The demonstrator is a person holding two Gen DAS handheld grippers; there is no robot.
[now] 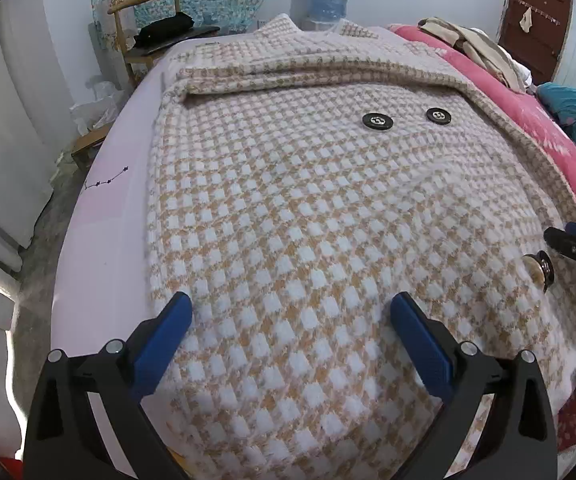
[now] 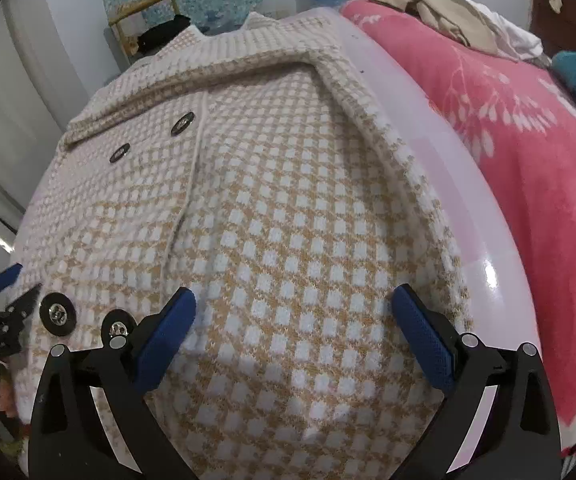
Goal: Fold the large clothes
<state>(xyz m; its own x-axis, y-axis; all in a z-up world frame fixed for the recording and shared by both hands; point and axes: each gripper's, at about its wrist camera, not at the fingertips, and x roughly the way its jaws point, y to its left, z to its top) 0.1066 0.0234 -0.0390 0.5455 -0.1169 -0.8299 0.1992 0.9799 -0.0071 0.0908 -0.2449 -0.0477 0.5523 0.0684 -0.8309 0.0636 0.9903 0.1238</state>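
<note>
Both our tongs, left gripper [image 1: 290,312] and right gripper [image 2: 294,308], stand released above the checked coat [image 1: 308,208]; ahead, its black buttons [image 1: 377,121] show no legible writing.

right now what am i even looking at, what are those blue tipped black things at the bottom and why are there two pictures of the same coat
No robot here: a person holds a hand tool with a two-finger claw in each hand, and each tool carries a wide-angle camera looking along its blue-tipped fingers. One picture comes from the left claw, the other from the right claw. Both look down at a checked tan and white coat with dark buttons, spread on a pale pink sheet. A pink blanket lies on its right. Both claws stand wide open above the cloth; neither holds anything.
</note>
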